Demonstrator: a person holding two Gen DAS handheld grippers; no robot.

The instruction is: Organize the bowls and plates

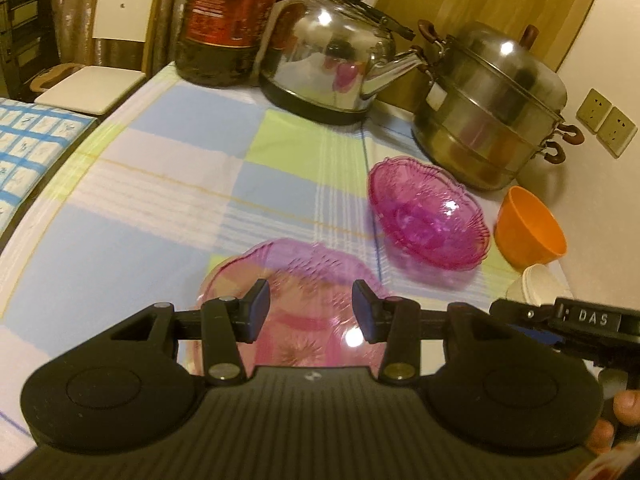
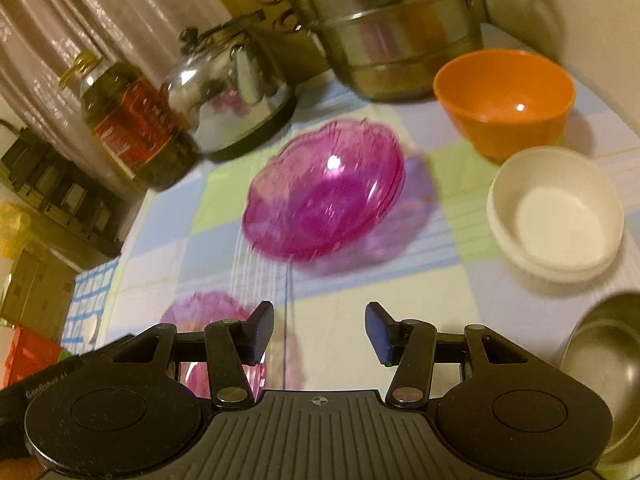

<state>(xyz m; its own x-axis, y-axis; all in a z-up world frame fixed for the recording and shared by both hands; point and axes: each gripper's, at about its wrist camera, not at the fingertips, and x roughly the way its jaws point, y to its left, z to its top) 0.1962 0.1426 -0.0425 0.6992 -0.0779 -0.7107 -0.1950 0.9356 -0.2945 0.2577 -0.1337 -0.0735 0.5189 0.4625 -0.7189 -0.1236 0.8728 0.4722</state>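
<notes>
A stack of deep pink glass bowls (image 2: 324,192) sits on the checked tablecloth (image 1: 160,168) in front of the kettle (image 1: 328,52), blurred in both views, its scalloped rim apparently tipped toward the kettle side. A paler pink glass bowl (image 1: 292,300) lies apart from it, directly beneath the left gripper (image 1: 311,311) — it fills the space seen between the blue-black pads, but the pads stand clear to either side of it and do not seem to press on the glass, though blur makes this hard to be sure of. The right gripper (image 2: 320,332) is released, jaws parted with only cloth between them; the pale bowl shows just past its left finger. To the right of the deep pink stack stand an orange bowl (image 2: 504,96) and, nearer, a white bowl (image 2: 556,212), close together. A steel bowl (image 2: 608,372) sits at the right edge of the right wrist view. Behind, along the wall, are a tiered steel steamer pot (image 1: 492,108) and a dark oil bottle (image 1: 228,20) with a red label.
</notes>
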